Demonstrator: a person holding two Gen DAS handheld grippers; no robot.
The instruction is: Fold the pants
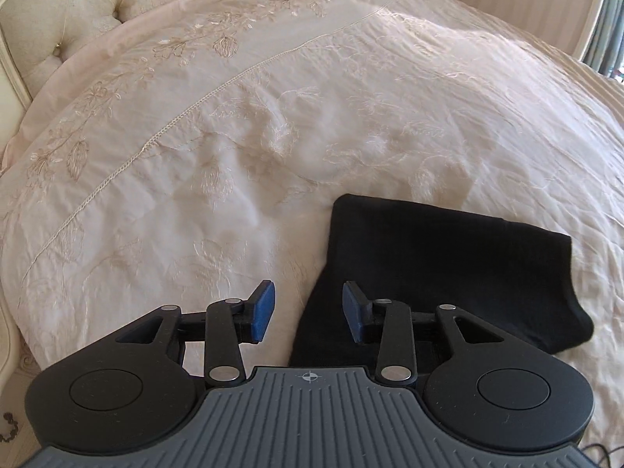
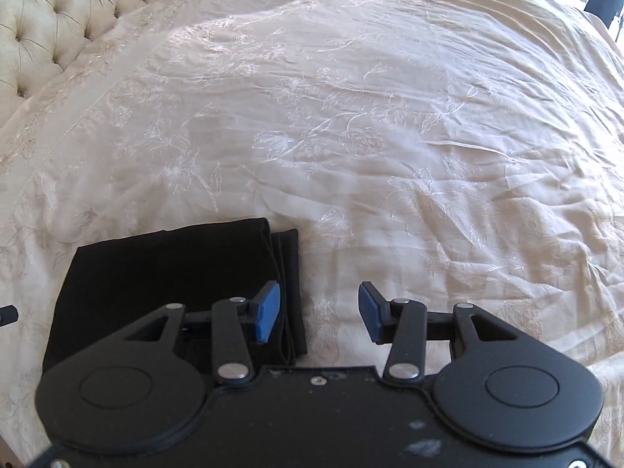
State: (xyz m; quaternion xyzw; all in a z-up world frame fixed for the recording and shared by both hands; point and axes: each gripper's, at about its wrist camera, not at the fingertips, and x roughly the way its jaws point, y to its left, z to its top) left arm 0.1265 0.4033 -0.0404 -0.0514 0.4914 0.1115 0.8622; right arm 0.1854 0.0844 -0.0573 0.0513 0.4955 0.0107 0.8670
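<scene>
The pants (image 1: pixel 440 273) are matt black cloth, soft and lint-free, folded in layers at their three o'clock edge (image 2: pixel 288 288). The bedspread (image 1: pixel 312 117) is cream cloth with a faint sheen, creased, embroidered with raised flowers. At ten o'clock the headboard (image 2: pixel 50 19) is button-tufted, slightly glossy fabric. The left gripper (image 1: pixel 308 308) and right gripper (image 2: pixel 319 310) are matt black plastic with silvery metal pins and blue rubbery pads (image 1: pixel 263 308).

Left gripper (image 1: pixel 308 312), jaws apart and holding nothing, above the left edge of folded black pants (image 1: pixel 440 273) lying on a cream embroidered bedspread (image 1: pixel 234 136); tufted headboard (image 1: pixel 58 19) behind.
</scene>
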